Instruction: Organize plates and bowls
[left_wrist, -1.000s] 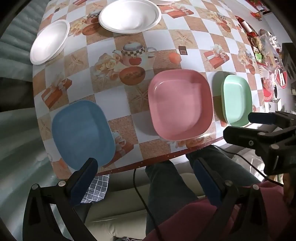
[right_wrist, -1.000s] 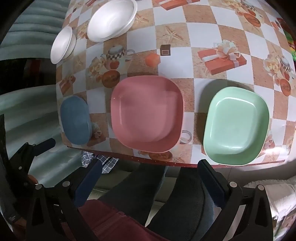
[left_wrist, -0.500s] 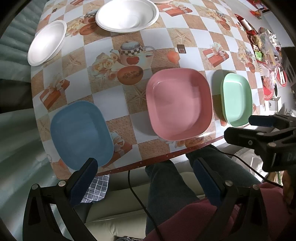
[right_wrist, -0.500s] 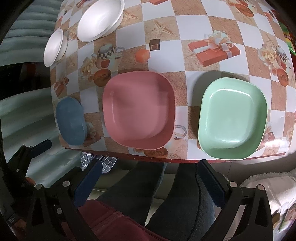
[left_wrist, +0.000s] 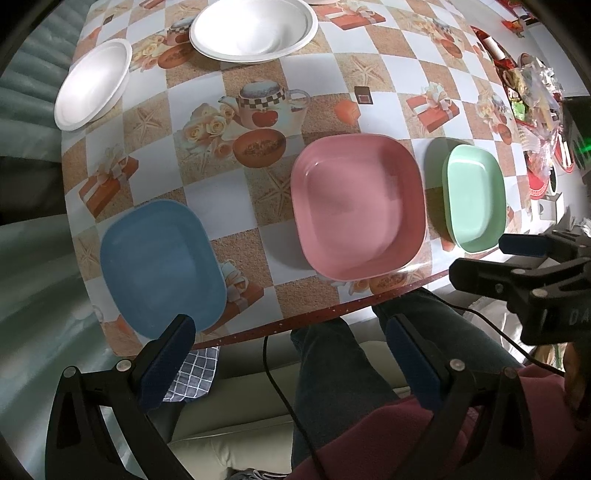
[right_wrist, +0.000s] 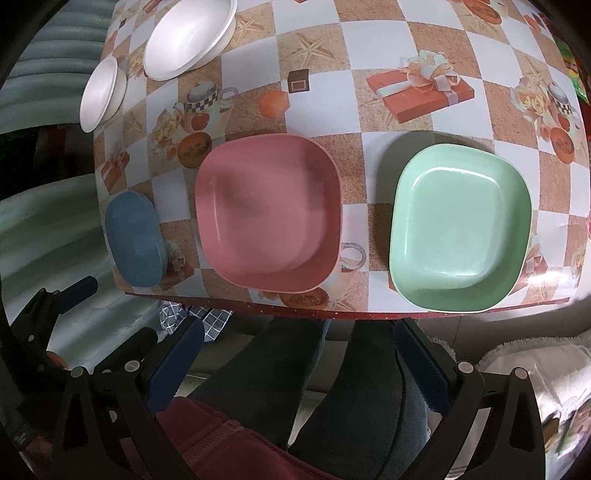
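Three square plates lie in a row along the near edge of the surface (right_wrist: 369, 122): a blue plate (left_wrist: 159, 266) on the left, a pink plate (right_wrist: 267, 212) in the middle, a green plate (right_wrist: 460, 230) on the right, each apart from its neighbours. They look like stiff, light, smooth plastic with raised rims, so they should be slippery but hardly fragile. The likely hold is on the rim nearest the edge, one finger under and one inside; the green one slightly overhangs or meets the edge, which would help.

Farther back sit a small white bowl (left_wrist: 92, 85) and a large white bowl (left_wrist: 255, 29), just beside each other. They look thin and very light, possibly foam or paper, so a hard pinch could dent them; the lip is the place to grip.

The left tongs (left_wrist: 291, 347) and right tongs (right_wrist: 299, 350) are both spread wide and hold nothing, hanging short of the edge over the person's legs.

The surface wears a glossy checked oilcloth printed with teapots, gifts and starfish; plates may slide on it. Packets and clutter (left_wrist: 535, 96) crowd the far right. Below are a pale cushion and a checked cloth (left_wrist: 194, 373).
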